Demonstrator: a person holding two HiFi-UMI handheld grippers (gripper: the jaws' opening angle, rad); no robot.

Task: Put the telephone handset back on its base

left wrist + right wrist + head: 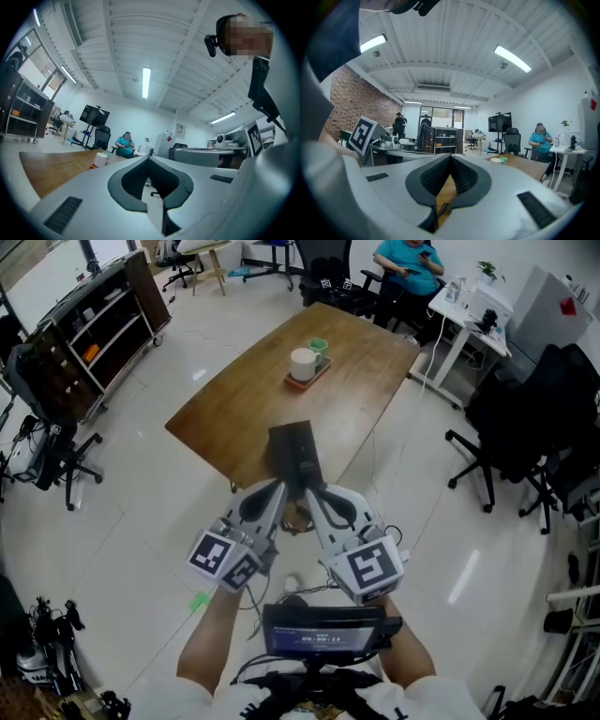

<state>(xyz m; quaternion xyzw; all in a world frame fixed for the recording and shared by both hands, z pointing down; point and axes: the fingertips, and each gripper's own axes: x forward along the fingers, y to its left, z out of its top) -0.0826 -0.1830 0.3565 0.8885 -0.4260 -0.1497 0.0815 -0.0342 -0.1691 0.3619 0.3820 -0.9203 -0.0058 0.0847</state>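
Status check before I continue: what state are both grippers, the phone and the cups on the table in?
Left gripper: jaws shut, nothing between them.
Right gripper: jaw tips together, empty.
Black telephone: lying at the near edge of the brown wooden table; I cannot tell whether the handset is seated.
White cylindrical mug: upright on a small orange-brown tray.
Green cup: upright, beside the mug.

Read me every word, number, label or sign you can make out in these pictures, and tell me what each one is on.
Nothing here can be read with confidence.
Lit screen at the head view's bottom edge: pale digits, too blurred to read.
Wall poster in the left gripper view: too small to read.
Red label at the head view's top right: no legible print.
Marker cubes: black-and-white square patterns, no words.
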